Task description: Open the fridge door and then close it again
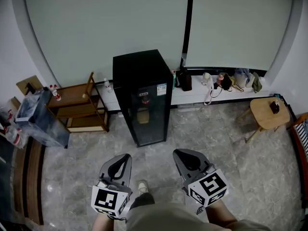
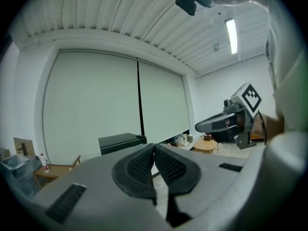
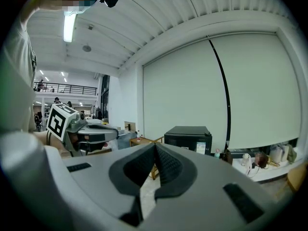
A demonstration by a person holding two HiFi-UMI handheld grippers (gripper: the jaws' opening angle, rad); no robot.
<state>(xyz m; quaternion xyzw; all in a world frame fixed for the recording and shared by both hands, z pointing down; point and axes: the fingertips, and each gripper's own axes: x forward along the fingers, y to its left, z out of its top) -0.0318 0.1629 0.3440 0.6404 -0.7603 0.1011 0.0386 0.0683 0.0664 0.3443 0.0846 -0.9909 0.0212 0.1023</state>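
While the black fridge (image 1: 142, 97) stands shut in the upper middle of the head view, both our grippers are empty and well apart from it.

Its dark glass door (image 1: 146, 114) faces us, with a wooden shelf rack (image 1: 79, 107) just to its left and a low white surface (image 1: 192, 96) running off to its right. We cannot make out a handle, so we judge it best to find the door's free edge first, part one gripper's jaws, take hold there, and swing the door along its own arc rather than tug straight back. The left gripper (image 1: 122, 160), lower left of centre, and the right gripper (image 1: 183, 157), lower right of centre, both have their jaws pressed together on nothing, pointing toward the fridge across the floor (image 1: 216, 138).
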